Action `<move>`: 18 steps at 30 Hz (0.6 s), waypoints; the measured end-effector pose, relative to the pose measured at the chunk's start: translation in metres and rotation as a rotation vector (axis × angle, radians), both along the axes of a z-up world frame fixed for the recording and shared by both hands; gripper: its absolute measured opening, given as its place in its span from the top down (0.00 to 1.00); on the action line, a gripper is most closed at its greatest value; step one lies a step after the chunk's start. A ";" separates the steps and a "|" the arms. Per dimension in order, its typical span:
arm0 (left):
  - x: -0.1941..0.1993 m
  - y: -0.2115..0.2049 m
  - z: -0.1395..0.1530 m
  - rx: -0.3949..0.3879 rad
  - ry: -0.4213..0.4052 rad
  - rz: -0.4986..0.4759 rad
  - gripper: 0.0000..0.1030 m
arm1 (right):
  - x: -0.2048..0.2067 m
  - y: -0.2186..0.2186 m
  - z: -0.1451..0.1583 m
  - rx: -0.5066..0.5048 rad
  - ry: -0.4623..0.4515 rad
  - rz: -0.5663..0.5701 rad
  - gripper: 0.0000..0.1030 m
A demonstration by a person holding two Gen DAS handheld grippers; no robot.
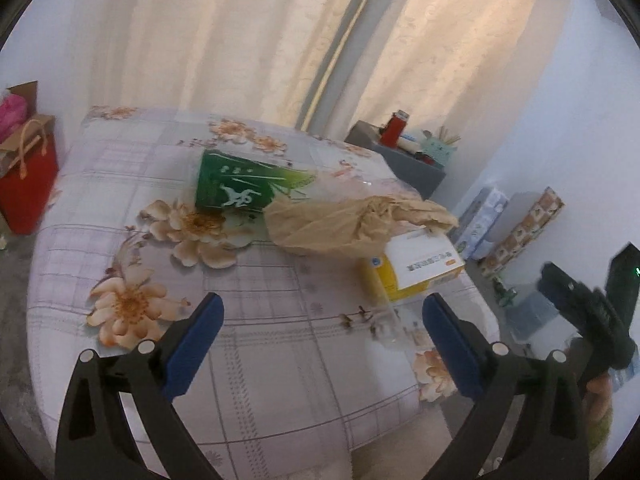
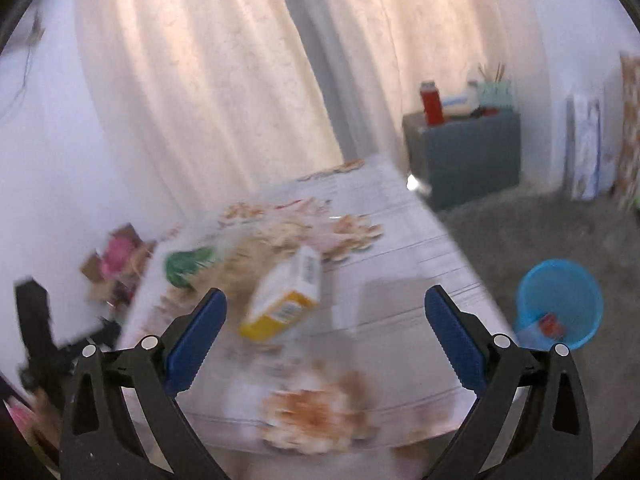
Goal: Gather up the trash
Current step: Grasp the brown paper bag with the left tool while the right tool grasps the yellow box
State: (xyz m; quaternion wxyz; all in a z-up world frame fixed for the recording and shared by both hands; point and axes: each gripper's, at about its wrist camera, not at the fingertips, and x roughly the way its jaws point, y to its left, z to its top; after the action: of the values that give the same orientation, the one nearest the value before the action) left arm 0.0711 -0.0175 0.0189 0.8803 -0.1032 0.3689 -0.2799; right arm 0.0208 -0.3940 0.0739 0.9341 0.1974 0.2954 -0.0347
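Observation:
On a table with a floral cloth [image 1: 260, 340] lie a green box [image 1: 236, 186], a crumpled brown paper bag [image 1: 344, 222] and a yellow-and-white box [image 1: 416, 270]. My left gripper [image 1: 323, 322] is open and empty, above the near part of the table, short of the trash. My right gripper [image 2: 326, 320] is open and empty; its view is blurred. There the yellow-and-white box [image 2: 286, 296] lies just beyond the fingers, with the brown bag [image 2: 236, 266] and green box [image 2: 186, 266] behind. A blue bin [image 2: 560, 304] stands on the floor to the right of the table, with scraps inside.
A red gift bag [image 1: 28, 176] stands on the floor left of the table. A grey cabinet [image 2: 468, 156] with a red flask and small items stands by the curtains. Boxes [image 1: 520, 228] lean on the right wall. The other gripper [image 1: 592, 312] shows at the right.

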 end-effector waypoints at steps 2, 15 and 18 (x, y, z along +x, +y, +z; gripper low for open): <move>0.002 -0.005 0.002 -0.009 -0.013 -0.022 0.05 | 0.006 0.003 -0.003 0.042 0.016 0.005 0.08; 0.065 -0.063 0.028 0.021 -0.158 -0.290 0.05 | 0.054 0.048 0.000 0.119 0.157 0.114 0.08; 0.086 -0.087 0.032 0.068 -0.171 -0.337 0.05 | 0.067 0.042 -0.005 0.145 0.180 0.112 0.11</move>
State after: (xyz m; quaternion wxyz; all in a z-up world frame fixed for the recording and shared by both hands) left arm 0.1576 -0.1048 0.0508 0.8522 0.0140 0.3140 -0.4183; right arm 0.0874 -0.3519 0.0686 0.8876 0.2437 0.3902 0.0214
